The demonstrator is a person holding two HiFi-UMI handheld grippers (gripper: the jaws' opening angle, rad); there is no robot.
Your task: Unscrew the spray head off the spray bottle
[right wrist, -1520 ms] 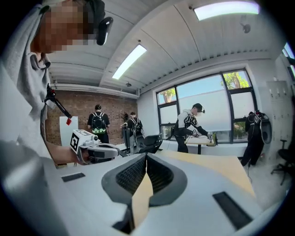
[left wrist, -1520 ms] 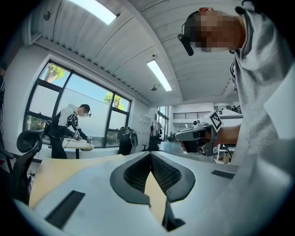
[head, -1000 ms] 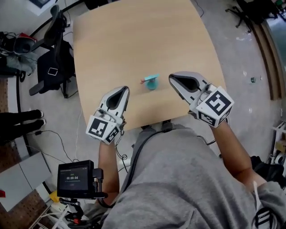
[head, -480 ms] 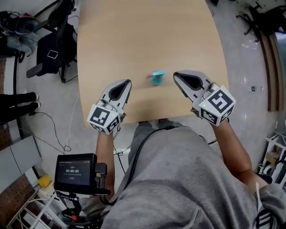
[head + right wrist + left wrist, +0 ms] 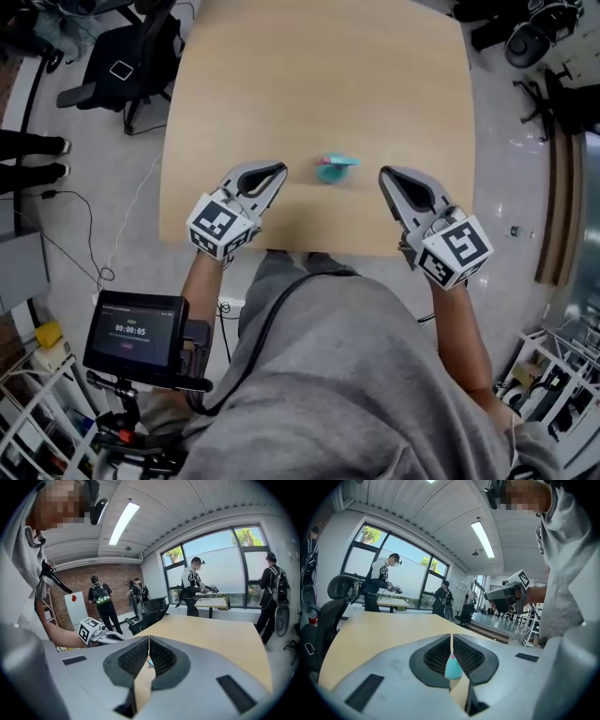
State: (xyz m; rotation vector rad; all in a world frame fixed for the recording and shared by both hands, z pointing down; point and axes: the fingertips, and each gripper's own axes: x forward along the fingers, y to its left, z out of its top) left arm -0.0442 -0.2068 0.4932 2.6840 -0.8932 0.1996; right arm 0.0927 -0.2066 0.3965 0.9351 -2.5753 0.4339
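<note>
Near the front edge of the worktop [image 5: 244, 84], about midway along it: one small teal bottle [image 5: 329, 170], upright, spray head on top, touched by neither claw.

Left claw [image 5: 279, 171]: over the front edge, toward the left corner. Its tips are aimed at the bottle, near it but apart. The jaws are pressed together with nothing held. In the left gripper view the bottle shows as a teal shape beyond the closed tips, with a pink bit at its top.

Right claw [image 5: 385, 174]: over the front edge, toward the right corner. Its tips are turned toward the bottle, apart from it. The jaws are likewise closed tight and empty. In the right gripper view only a sliver of teal shows past the tips.

Off the worktop: a black chair [image 5: 131, 56] by the far left corner, and a small screen [image 5: 131, 330] on a stand at the person's left.

Background of both gripper views: several people standing by tall windows.
</note>
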